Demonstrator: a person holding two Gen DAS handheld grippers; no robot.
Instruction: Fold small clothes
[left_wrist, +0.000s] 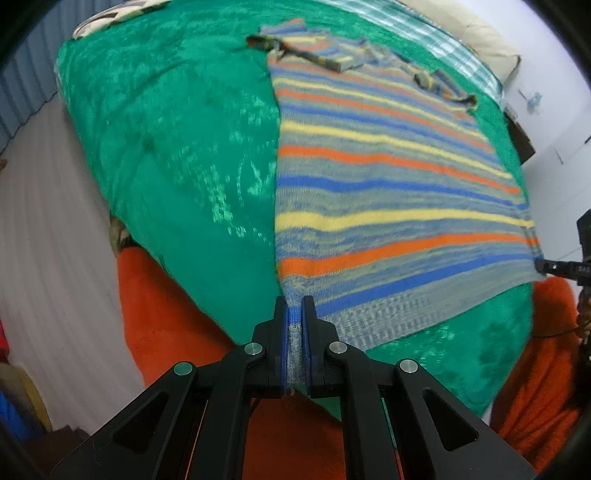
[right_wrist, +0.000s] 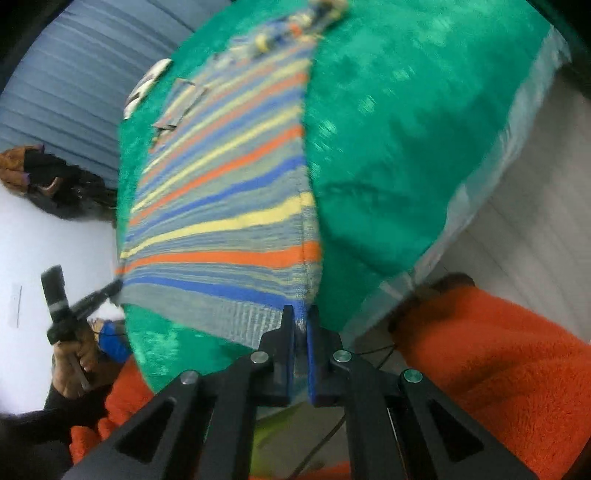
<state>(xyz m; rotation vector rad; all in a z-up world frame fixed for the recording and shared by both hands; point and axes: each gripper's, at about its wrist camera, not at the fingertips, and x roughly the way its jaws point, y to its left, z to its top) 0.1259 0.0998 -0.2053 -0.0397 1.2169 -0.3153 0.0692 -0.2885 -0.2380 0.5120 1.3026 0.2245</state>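
Between the pinched jaws of each hand-held gripper, left (left_wrist: 294, 310) and right (right_wrist: 300, 314), sits a near hem corner of the striped knit sweater (left_wrist: 388, 184), spread ahead over the green blanket (left_wrist: 177, 147); an orange fleece garment (right_wrist: 498, 350) lies below.

Green bedspread (left_wrist: 177, 147) bare left of striped knit (left_wrist: 388, 177): open passage. Right of knit, also bare. Orange fleece (right_wrist: 498, 350) crowds near bed edge.

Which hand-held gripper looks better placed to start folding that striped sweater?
Neither clearly. The left hand-held gripper and the right hand-held gripper each pinch a bottom corner of the striped sweater, so both should probably lift the hem together.
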